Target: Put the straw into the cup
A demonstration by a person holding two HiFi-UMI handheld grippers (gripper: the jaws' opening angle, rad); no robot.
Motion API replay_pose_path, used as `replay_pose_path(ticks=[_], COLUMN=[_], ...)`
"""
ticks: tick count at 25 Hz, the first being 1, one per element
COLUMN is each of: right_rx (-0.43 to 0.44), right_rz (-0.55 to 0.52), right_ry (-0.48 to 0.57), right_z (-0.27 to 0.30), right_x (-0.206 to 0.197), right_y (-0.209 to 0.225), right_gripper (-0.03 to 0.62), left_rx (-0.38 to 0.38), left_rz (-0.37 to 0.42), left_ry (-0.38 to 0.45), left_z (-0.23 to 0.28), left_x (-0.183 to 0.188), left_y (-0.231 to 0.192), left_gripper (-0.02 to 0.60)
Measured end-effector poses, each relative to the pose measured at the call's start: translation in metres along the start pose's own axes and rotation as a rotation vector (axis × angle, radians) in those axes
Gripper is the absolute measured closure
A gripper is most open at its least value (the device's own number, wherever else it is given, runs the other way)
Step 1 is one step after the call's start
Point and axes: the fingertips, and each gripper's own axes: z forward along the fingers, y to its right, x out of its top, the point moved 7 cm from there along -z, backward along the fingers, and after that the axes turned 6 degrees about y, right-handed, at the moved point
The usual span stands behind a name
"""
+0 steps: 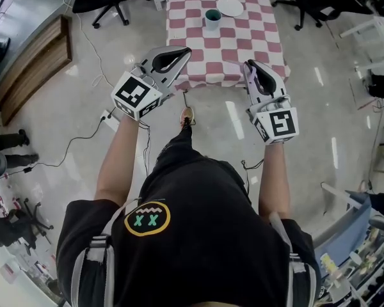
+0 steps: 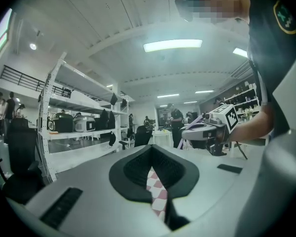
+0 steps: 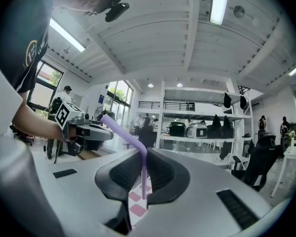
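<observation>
2 arms [image 1: 115, 165] outstretched; right tongs [image 1: 251, 64] pinch straw [image 3: 144, 177], seemingly below bend.

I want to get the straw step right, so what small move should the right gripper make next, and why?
Probably carry the right gripper forward toward the cup on the checkered table. Its jaws are shut on the purple straw, and the cup stands upright well ahead of it, out of reach.

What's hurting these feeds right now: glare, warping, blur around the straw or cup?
Head view: even light, sharp, lamp streaks glaring on the floor, cup small but clear. Right gripper view: heavy fisheye warping, dark corners, straw crisp in the right claw. Left gripper view: same warping, ceiling lamp blown out, mosaic patch top right.
</observation>
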Motion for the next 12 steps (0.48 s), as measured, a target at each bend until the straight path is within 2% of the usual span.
replay_pose_path(ticks=[12], right_rx=[-0.038], right_rz=[-0.032], right_ry=[-0.038], right_z=[0.096], right_x=[-0.001], right_y=[0.028], right_gripper=[0.543], left_rx=[-0.053], left_rz=[-0.018], left_ry=[0.007], left_z=[0.033], left_x=[-0.016], left_y=[-0.098], left_gripper=[0.566])
